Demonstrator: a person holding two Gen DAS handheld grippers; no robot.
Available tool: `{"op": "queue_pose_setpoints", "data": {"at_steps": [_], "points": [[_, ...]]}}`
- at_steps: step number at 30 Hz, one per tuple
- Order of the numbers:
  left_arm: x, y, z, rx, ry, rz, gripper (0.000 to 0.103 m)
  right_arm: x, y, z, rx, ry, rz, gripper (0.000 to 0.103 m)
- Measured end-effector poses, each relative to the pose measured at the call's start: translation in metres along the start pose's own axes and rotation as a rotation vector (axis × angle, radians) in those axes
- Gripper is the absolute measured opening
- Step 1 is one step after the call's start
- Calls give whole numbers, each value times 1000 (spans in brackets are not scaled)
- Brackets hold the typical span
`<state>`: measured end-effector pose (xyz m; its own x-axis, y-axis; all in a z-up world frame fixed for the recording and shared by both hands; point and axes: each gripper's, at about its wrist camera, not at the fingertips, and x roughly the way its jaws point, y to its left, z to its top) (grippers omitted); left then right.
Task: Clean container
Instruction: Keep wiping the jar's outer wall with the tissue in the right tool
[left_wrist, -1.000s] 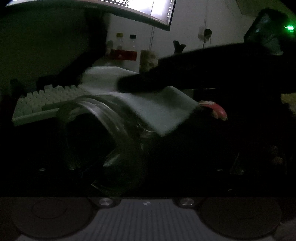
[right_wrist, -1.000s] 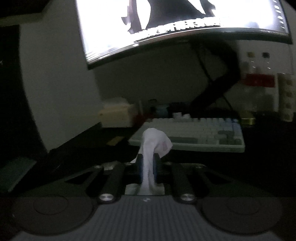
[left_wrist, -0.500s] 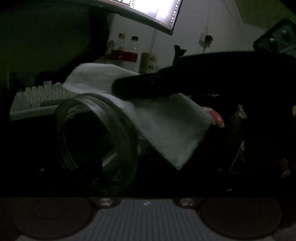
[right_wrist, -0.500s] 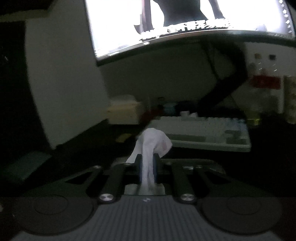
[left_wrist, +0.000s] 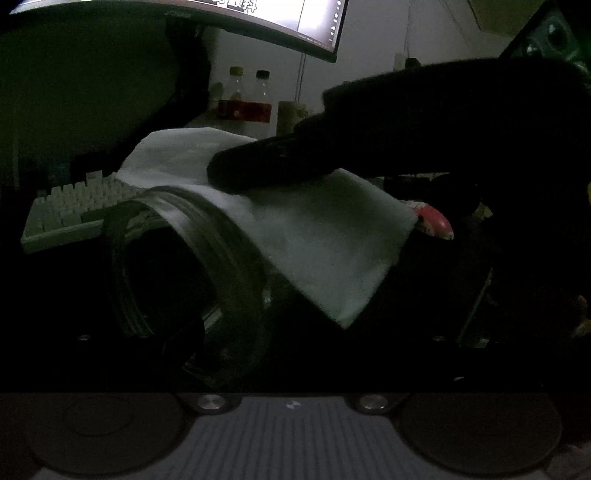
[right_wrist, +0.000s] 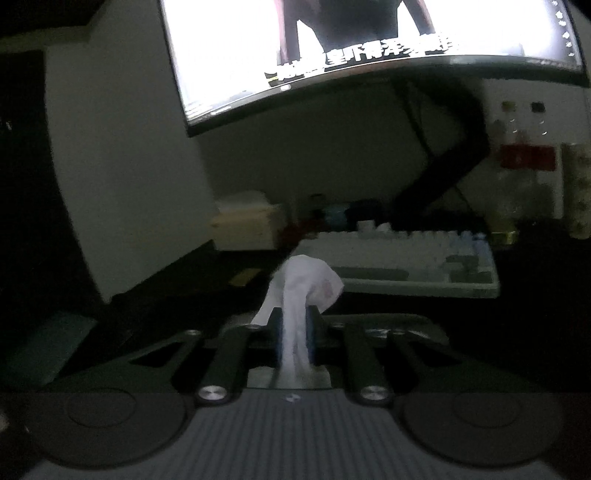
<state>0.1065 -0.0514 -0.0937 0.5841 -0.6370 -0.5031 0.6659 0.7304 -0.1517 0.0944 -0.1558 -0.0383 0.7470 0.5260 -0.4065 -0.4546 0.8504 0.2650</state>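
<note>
Right tool (right_wrist: 294, 334) pinches white cloth (right_wrist: 301, 291) over glass jar (left_wrist: 192, 273); left tool state unclear, too dark; monitor (right_wrist: 369, 44) subtitles unreadable.

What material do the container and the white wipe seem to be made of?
The container: probably clear glass or hard clear plastic, glossy; the dark interior shows through its wall and the threaded neck catches light. The white wipe: soft matte cloth or thick paper towel, which one is unclear; it drapes over the container and bunches in the right tool.

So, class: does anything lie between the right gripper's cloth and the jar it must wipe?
Nothing visible does. The white cloth, clamped in the right gripper, already lies draped over the glass jar near its rim.
</note>
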Motion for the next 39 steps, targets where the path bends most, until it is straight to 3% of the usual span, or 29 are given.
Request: {"op": "queue_pose_setpoints", "data": {"at_steps": [4,5,9,12,14,17,21,25,28,29,30,31,32,36,39], "points": [[0,1,0,-3,-3,-2,103,4,-20,4,52,-5,-167,14],[0,2,0,-8,-6,-6,103,3,-21,3,61,-6,-166,14],[-1,8,1,-43,-16,-31,103,-2,-24,2,96,-7,-145,15],[-1,6,1,-40,-15,-27,103,-2,-8,1,63,4,6,15],[-1,5,0,-32,-13,-22,103,-2,0,0,31,9,45,15],[-1,6,0,-33,-17,-26,103,-1,-1,2,-6,8,-4,14],[-2,5,-1,-30,-23,-18,103,0,-25,6,38,9,-181,13],[-2,1,0,-78,-58,29,103,-11,-44,5,118,-26,-206,11],[-7,-4,-2,-61,-132,-5,79,-19,-50,3,135,-47,-206,11],[-8,-7,-2,-41,-141,-19,60,-20,-51,3,138,-48,-207,11],[-8,-10,-1,-18,-138,-21,49,-22,-52,3,142,-48,-208,11],[-8,-12,0,-2,-136,-16,27,-23,-53,3,147,-48,-207,11],[-8,-13,0,10,-134,-18,12,-24,-55,3,152,-48,-203,11],[-13,-10,2,-15,-114,-120,7,-27,-57,0,168,-37,-184,11],[-22,-2,6,-52,-97,-252,7,-30,-58,-1,173,-32,-170,11]]}}
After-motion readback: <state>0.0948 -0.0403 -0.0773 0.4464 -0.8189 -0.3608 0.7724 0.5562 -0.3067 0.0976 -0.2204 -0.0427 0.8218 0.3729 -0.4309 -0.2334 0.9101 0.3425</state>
